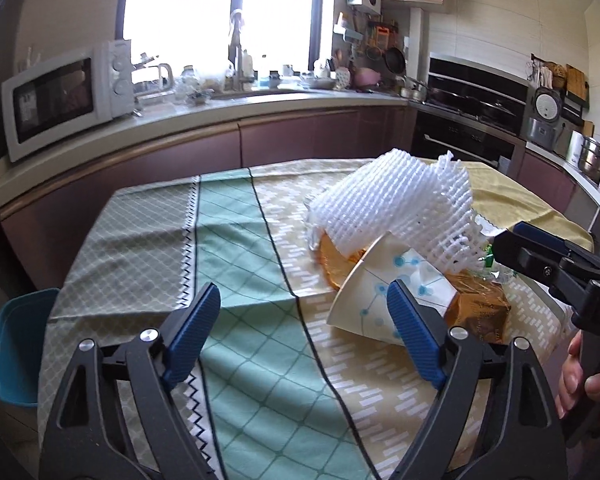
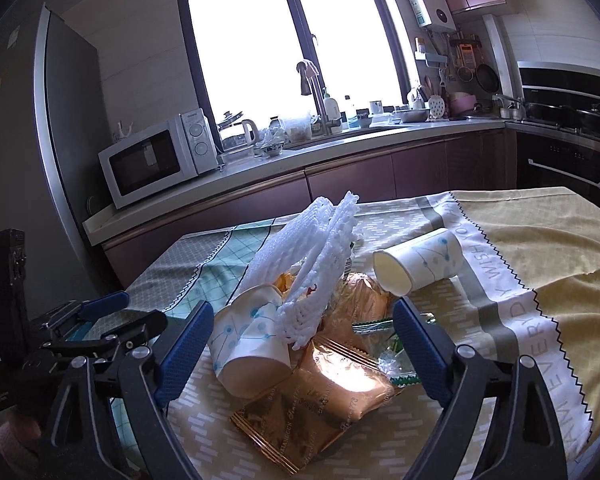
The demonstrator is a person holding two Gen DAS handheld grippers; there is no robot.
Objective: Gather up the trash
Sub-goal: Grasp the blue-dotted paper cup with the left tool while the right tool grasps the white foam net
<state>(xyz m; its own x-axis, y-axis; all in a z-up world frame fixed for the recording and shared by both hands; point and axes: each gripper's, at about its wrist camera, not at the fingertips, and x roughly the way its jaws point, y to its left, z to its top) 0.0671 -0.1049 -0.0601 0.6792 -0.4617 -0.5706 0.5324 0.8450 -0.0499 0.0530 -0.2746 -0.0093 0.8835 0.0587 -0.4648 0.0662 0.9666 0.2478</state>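
On the near part of the table (image 1: 148, 216), over its patchwork cloth (image 2: 520, 248) of green, grey and yellow panels, both grippers hang with nothing in them. The left gripper (image 1: 304, 320) has its blue pads wide apart above the green stripe; the right gripper (image 2: 303, 336) is spread just as wide around the trash heap, touching none of it.

The heap sits toward the table's right side. Nearest lies a gold foil wrapper (image 2: 324, 404), with a crushed paper cup (image 2: 248, 340) on its side just beside it and a scrap of clear and green plastic (image 2: 384, 354) at the wrapper's right. White foam netting (image 2: 312, 264) is draped over the pile. A second paper cup (image 2: 418, 262) lies tipped over a little farther back, apart from the rest.

A teal chair (image 1: 18, 344) stands off the table's left edge.

Beyond runs a curved counter (image 2: 260, 176) with a white microwave (image 2: 156, 158), a kettle, a sink tap under a bright window (image 2: 288, 36), and an oven (image 1: 464, 136) to the right.
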